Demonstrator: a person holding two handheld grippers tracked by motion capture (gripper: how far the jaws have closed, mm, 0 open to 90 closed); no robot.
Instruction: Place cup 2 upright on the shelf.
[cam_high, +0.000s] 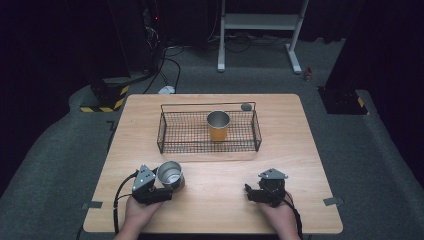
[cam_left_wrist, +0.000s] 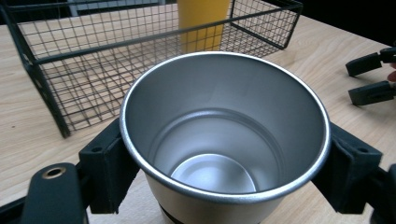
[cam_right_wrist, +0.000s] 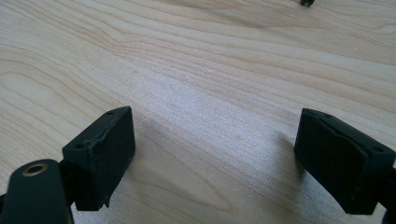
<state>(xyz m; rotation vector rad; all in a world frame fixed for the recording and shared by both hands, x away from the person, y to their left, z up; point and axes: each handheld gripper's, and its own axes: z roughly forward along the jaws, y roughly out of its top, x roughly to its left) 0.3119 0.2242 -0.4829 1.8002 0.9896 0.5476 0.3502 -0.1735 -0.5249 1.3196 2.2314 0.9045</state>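
Left gripper (cam_high: 167, 191): I have it near the front left of the desk (cam_high: 300, 150), its fingers (cam_left_wrist: 108, 168) closed on the steel cup (cam_left_wrist: 224, 135), one pad on each side of the wall just under the rim. In the left gripper view the pads press the cup from left and right.

Steel cup: it sits upright, mouth up, empty inside, cream-coloured on the outside below the rim. It is in my left grip at the near side of the desk, just in front of the basket and outside it. I cannot tell whether its base rests on the wood or is just off it.

Why the side grip: clamping across the wall keeps the cup level and leaves its bottom free to be set down flat.

Wire basket (cam_high: 170, 135): it stands in the middle of the desk, long side toward me, open at the top, so a cup can go in from above.

Orange cup (cam_high: 218, 126): it stands upright inside the basket, right of centre; the space to its left is bare, which I judge to be the likely spot for the steel cup.

Right gripper (cam_high: 260, 194): it rests low at the front right, fingers (cam_right_wrist: 100, 154) wide apart with bare wood between them, holding nothing and well clear of the left hand's path.
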